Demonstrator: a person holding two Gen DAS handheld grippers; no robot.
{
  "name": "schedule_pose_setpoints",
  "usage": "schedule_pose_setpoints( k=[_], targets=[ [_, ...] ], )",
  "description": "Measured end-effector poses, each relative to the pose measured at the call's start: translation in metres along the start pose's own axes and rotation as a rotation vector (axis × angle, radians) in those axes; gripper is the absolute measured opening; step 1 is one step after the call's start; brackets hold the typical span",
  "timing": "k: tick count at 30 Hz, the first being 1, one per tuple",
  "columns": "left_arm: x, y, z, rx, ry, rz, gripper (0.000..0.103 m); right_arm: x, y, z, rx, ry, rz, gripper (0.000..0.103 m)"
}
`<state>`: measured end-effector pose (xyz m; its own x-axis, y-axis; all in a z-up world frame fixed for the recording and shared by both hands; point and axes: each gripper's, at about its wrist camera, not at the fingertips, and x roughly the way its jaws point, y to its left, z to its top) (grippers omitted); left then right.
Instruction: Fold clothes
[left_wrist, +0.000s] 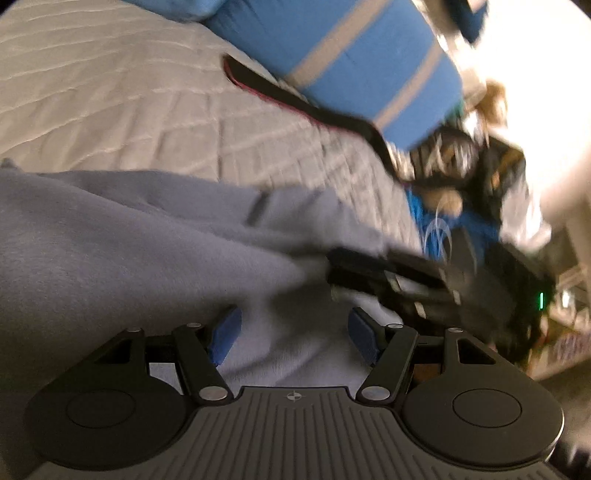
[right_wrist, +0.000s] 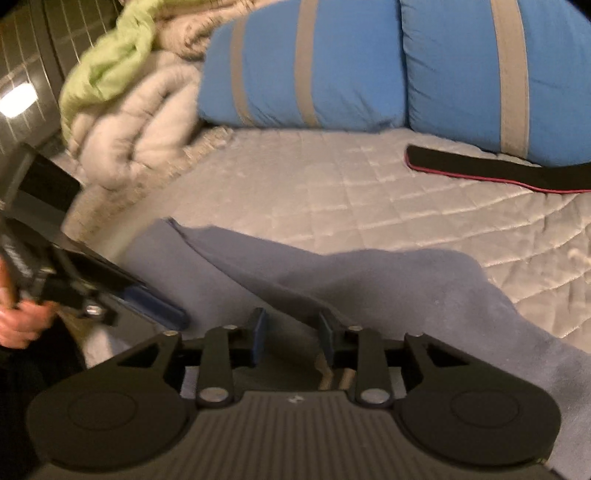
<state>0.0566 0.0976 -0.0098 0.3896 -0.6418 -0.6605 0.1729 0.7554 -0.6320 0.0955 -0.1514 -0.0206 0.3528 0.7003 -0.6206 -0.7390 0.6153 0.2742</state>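
A grey-blue fleece garment (left_wrist: 110, 240) lies rumpled on the quilted bedspread (left_wrist: 129, 103). My left gripper (left_wrist: 294, 332) hangs just over it, its blue pads wide apart and only loose cloth below them. From the right, blurred, my right gripper (left_wrist: 369, 273) reaches in and rests on the same garment. In the right wrist view the garment (right_wrist: 369, 280) shows a raised fold running toward my right gripper (right_wrist: 292, 332), whose pads stand apart and press on nothing. The left gripper (right_wrist: 155, 306), held by a hand (right_wrist: 14, 325), sits at the garment's left edge.
Two blue pillows with grey stripes (right_wrist: 314, 62) lie at the head of the bed, with a black strap edged in red (right_wrist: 498, 170) in front of them. A rolled beige duvet (right_wrist: 136, 129) and a green cloth (right_wrist: 110, 62) are piled at the far left. Blurred clutter (left_wrist: 480, 166) lies beside the bed.
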Motion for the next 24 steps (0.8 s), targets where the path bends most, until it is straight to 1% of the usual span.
schedule_pose_setpoints(
  k=[4,5,7,9,13,18,21,22,24],
  targets=[
    [0.001,-0.002,-0.004,0.034,0.009,0.007,0.063,-0.005,0.011,-0.008,-0.095,0.028,0.025,0.049],
    [0.001,-0.002,-0.005,0.039,0.01,0.007,0.063,-0.007,0.016,-0.011,-0.127,0.037,0.036,0.045],
    [-0.001,0.0,-0.005,0.028,0.007,-0.001,0.063,-0.011,0.024,-0.017,-0.194,0.05,0.057,0.038],
    [-0.004,0.004,-0.004,-0.001,-0.001,-0.01,0.063,-0.014,0.031,-0.02,-0.235,0.054,0.07,0.038],
    [-0.012,0.013,-0.001,-0.058,-0.031,-0.014,0.063,-0.018,0.035,-0.021,-0.255,0.05,0.12,0.039],
    [-0.016,0.017,0.002,-0.088,-0.049,-0.019,0.063,-0.017,0.039,-0.023,-0.283,0.062,0.15,0.043],
    [-0.016,0.021,0.003,-0.112,-0.053,-0.017,0.063,-0.022,0.034,-0.018,-0.233,0.02,0.18,0.046],
    [-0.015,0.022,0.003,-0.121,-0.048,-0.011,0.063,-0.024,0.03,-0.015,-0.206,0.0,0.187,0.057],
    [-0.013,0.023,0.002,-0.123,-0.039,-0.001,0.063,-0.025,0.02,-0.008,-0.14,-0.035,0.187,0.059]
  ],
)
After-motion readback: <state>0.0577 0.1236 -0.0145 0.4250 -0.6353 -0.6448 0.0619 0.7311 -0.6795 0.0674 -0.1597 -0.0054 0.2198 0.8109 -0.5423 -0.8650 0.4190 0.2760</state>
